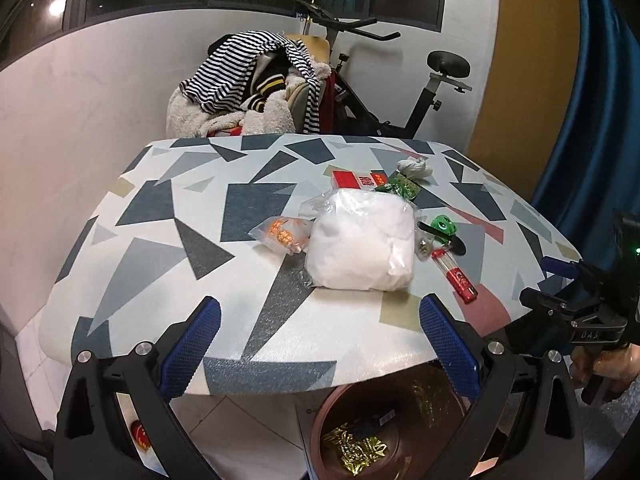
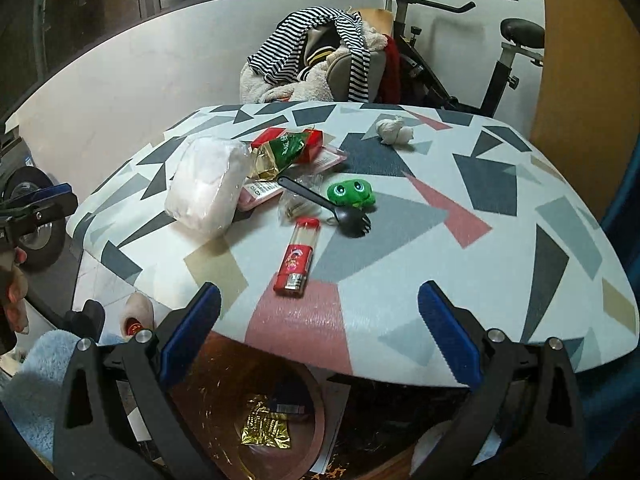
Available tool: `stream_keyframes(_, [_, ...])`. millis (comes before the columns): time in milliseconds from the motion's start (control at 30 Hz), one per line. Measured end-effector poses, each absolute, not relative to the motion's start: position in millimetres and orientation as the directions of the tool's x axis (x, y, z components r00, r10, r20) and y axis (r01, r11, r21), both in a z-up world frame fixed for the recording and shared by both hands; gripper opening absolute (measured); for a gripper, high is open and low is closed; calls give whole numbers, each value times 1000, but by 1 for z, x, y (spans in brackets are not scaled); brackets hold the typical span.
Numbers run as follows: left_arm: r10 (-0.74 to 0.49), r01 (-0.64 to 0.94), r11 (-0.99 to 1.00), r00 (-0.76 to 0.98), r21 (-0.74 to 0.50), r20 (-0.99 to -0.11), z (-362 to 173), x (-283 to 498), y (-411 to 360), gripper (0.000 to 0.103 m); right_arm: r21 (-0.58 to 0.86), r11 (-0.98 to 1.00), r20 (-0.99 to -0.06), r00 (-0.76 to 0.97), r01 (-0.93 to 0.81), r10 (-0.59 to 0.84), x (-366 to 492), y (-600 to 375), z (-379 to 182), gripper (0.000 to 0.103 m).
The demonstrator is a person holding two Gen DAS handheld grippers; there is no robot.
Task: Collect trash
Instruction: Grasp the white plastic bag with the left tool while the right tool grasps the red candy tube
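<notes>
- The left gripper (image 1: 320,344) hovers at the near edge of the table (image 1: 192,216), its jaws spread wide and holding nothing.
- The right gripper (image 2: 320,336) hangs over the near edge too, jaws released and empty.
- Below both, at 6 o'clock, a brown bin (image 2: 316,432) stands on the floor with a gold wrapper (image 2: 266,428) lying inside.
- At 12 o'clock from the right jaws lies a red lighter (image 2: 298,258); beyond it sit a black spork (image 2: 320,204) and a green frog toy (image 2: 352,194), close together.
- At 11 o'clock in the right wrist view sits a clear bag of white stuff (image 2: 206,188), with a green-and-gold wrapper (image 2: 276,154) resting on red boxes (image 2: 312,146) just behind.
- A crumpled white tissue (image 2: 394,130) lies apart at 1 o'clock, toward the far edge.
- In the left wrist view, a small orange-printed packet (image 1: 282,234) lies just left of the white bag.
- Behind the table, striped clothes (image 1: 248,72) pile on a chair beside an exercise bike (image 1: 400,80).
</notes>
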State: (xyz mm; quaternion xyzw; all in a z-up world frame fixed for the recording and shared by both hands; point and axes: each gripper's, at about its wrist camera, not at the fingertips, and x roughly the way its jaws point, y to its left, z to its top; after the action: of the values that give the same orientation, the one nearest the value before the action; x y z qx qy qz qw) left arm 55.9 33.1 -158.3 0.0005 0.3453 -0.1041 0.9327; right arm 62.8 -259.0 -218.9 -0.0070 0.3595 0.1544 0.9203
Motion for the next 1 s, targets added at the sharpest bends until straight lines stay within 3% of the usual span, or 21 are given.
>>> stream_keyframes(567, [-251,280,957,656,-80,-711,-197,153,-28,97,146,954,-682,672,-263,290,86,-271,-234,97])
stream_keyframes(700, [-224,275,960,650,-50,-726,-204,177,-37,97,150,950,-688,661,-274,300,88,-271,-237,88])
stream_keyframes(900, [-224,263,963,629,-68,-744,-218,188,-41,97,159,945,-700,642,-287,313,93,-268,-242,83])
stream_keyframes(1000, [-233,281,958,629,-62,-742,-216,184,-42,76,161,941,-701,636,-297,321,95,-265,-243,80])
